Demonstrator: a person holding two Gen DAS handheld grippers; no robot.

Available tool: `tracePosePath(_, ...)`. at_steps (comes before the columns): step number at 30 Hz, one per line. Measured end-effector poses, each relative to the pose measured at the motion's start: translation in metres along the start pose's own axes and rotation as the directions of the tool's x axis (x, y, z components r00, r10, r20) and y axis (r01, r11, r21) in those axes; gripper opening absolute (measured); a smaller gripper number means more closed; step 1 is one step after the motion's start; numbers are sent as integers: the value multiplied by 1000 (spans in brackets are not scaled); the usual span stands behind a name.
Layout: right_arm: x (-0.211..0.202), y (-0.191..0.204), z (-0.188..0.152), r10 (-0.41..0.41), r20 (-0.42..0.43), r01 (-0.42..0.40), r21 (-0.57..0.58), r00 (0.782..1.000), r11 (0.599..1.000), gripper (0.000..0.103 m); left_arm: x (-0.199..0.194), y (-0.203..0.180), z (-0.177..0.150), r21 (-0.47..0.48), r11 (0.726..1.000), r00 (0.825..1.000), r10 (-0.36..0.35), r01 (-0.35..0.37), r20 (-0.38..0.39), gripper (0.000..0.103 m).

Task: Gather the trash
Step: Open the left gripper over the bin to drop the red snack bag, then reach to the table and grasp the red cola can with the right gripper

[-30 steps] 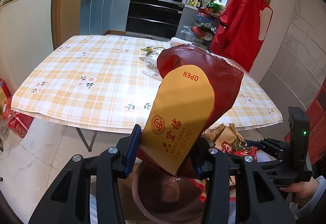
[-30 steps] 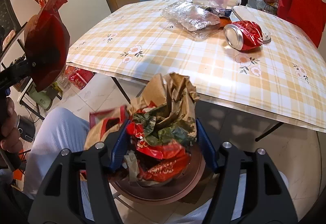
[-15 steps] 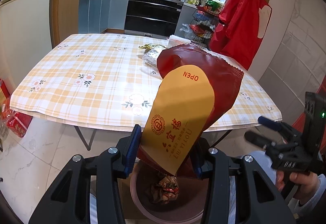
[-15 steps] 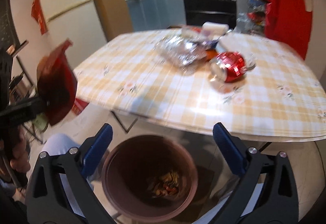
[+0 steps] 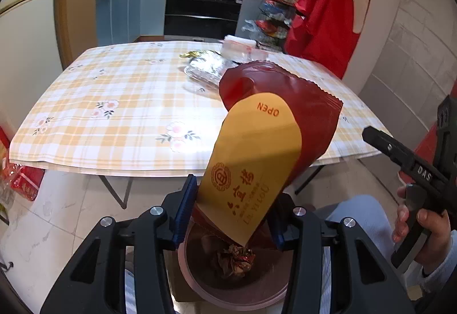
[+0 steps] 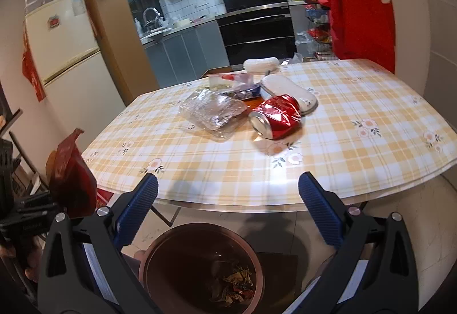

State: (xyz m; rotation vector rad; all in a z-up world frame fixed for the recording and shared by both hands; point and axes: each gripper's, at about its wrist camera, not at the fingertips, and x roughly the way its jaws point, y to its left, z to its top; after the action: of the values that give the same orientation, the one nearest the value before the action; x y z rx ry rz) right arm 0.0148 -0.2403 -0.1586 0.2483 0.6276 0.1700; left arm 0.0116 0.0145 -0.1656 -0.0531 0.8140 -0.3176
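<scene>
Left tongs were clamped on the dark-red foil snack pouch with the yellow flap, held upright directly over the round brown trash bin so a release would drop it in. Right tongs were spread wide and empty, aimed past the desk's near edge at the crushed red aluminium can mid-desk, probably next.

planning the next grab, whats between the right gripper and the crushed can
In the right wrist view, only bare checked tablecloth lies between the open right gripper and the crushed can; the clear plastic tray sits left of that line.
</scene>
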Motion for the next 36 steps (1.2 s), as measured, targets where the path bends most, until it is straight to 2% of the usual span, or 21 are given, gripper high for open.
tracePosePath(6,0,-12,-3,-15,2,15,36,1000,999,97,7,-14,-2,36,999,1000,-19,19,-20,47)
tracePosePath(13,3,-20,-4,-18,-3,18,56,1000,998,97,10,-18,-3,55,998,1000,-10,12,-23,57)
tracePosePath(22,6,-21,-7,-22,-18,23,59,1000,998,97,4,1,2,-14,999,999,34,-34,19,82)
tracePosePath(28,13,-23,-11,-27,-40,30,62,999,998,97,5,19,3,-77,995,998,60,-57,27,91)
tracePosePath(36,27,-32,-15,-43,-70,48,78,997,996,97,20,44,-2,-163,982,996,90,-92,-16,97)
